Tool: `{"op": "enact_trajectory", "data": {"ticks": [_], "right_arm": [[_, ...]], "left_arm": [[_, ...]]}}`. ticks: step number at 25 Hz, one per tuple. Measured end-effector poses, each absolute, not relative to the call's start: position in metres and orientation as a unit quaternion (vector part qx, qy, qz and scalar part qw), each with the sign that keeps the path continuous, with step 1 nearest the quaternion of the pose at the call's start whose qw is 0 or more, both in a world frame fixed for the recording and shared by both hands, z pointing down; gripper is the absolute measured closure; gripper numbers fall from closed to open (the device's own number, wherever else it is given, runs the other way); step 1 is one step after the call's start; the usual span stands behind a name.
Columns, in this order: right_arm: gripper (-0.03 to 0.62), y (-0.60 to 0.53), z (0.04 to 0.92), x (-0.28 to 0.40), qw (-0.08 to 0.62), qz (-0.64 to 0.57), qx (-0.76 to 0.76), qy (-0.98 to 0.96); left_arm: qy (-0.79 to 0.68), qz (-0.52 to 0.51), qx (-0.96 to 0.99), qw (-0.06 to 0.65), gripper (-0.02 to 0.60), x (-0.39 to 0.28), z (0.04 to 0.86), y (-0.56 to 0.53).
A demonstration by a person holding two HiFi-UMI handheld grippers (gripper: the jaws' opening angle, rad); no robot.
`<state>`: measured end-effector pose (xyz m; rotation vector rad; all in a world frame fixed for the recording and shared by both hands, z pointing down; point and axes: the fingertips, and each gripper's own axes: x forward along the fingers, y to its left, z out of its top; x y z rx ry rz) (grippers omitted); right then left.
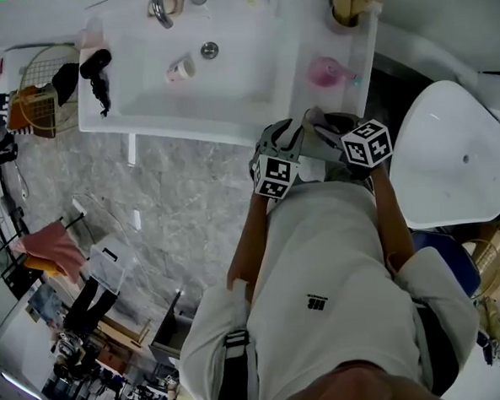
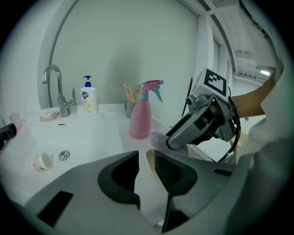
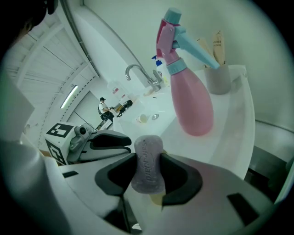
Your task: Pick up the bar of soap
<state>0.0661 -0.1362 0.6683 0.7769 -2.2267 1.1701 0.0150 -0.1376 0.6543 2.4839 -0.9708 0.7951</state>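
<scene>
The bar of soap (image 3: 147, 153) is a lavender oval with embossed lettering, standing on end between the pads of my right gripper (image 3: 147, 160), which is shut on it. In the left gripper view the soap (image 2: 158, 139) pokes out of the right gripper (image 2: 177, 137) just above the sink counter's front right corner. My left gripper (image 2: 146, 161) sits right beside it, with its jaws a little apart and nothing between them. In the head view both grippers (image 1: 274, 175) (image 1: 366, 142) hover at the front right edge of the sink (image 1: 228, 112); the soap is hidden there.
A pink spray bottle (image 3: 190, 98) stands on the counter just behind the soap, with a grey cup of tubes (image 3: 219, 75) beyond it. A faucet (image 2: 57, 89), a soap dispenser (image 2: 89, 96) and a tipped cup (image 2: 42, 161) are at the basin. A toilet (image 1: 458, 152) stands to the right.
</scene>
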Motion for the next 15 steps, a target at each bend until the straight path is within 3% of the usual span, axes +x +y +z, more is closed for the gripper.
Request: {"op": "enact_trajectory", "data": {"ticks": [15], "right_arm": [[0.405, -0.155, 0.605, 0.068, 0.175, 0.401, 0.329, -0.837]], "left_arm": [[-0.312, 0.252, 0.906, 0.132, 0.460, 0.031, 0.619, -0.157]]}}
